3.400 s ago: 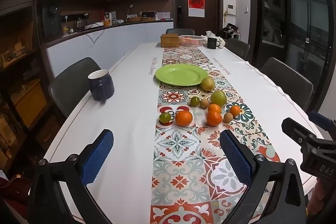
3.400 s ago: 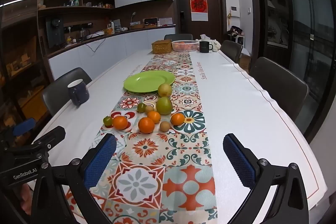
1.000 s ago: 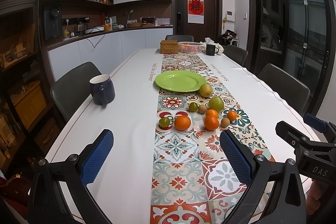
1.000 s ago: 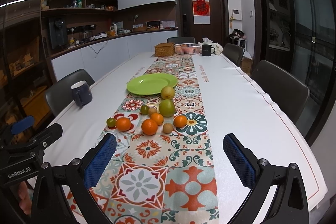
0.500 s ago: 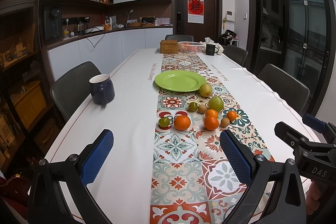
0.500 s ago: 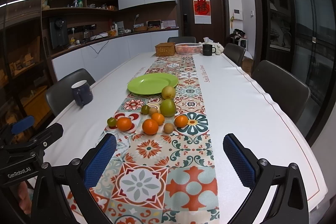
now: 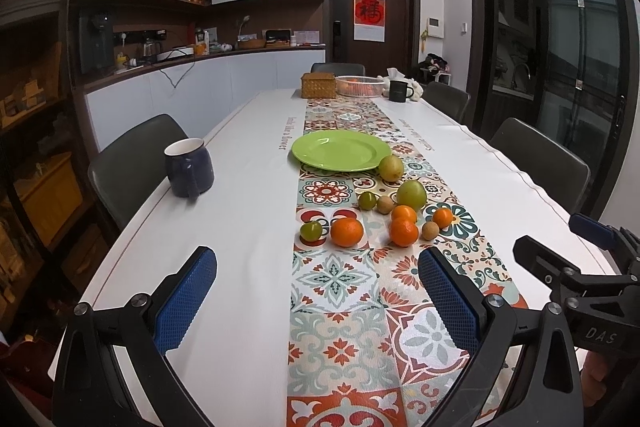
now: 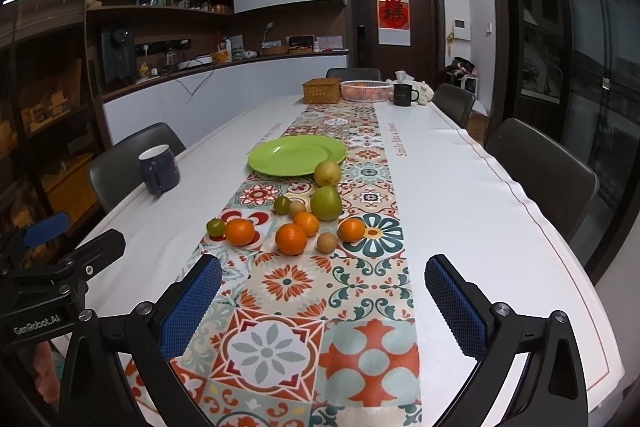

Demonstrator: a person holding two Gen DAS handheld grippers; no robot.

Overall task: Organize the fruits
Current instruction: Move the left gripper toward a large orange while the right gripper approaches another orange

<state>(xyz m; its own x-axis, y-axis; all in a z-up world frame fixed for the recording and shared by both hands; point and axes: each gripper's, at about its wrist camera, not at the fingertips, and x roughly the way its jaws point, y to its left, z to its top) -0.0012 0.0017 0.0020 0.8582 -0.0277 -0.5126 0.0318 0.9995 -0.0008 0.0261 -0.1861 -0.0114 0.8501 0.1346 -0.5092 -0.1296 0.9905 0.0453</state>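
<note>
We hold our left claw (image 7: 316,291) wide open and empty above the counter (image 7: 248,211), presumably lining up a first pick. The fruits (image 7: 376,215) lie clustered on the patterned runner (image 7: 340,307) ahead of it, slightly right, short of the green plate (image 7: 340,150). Our right claw (image 8: 322,291), equally spread and empty, has them ahead, slightly left.
</note>
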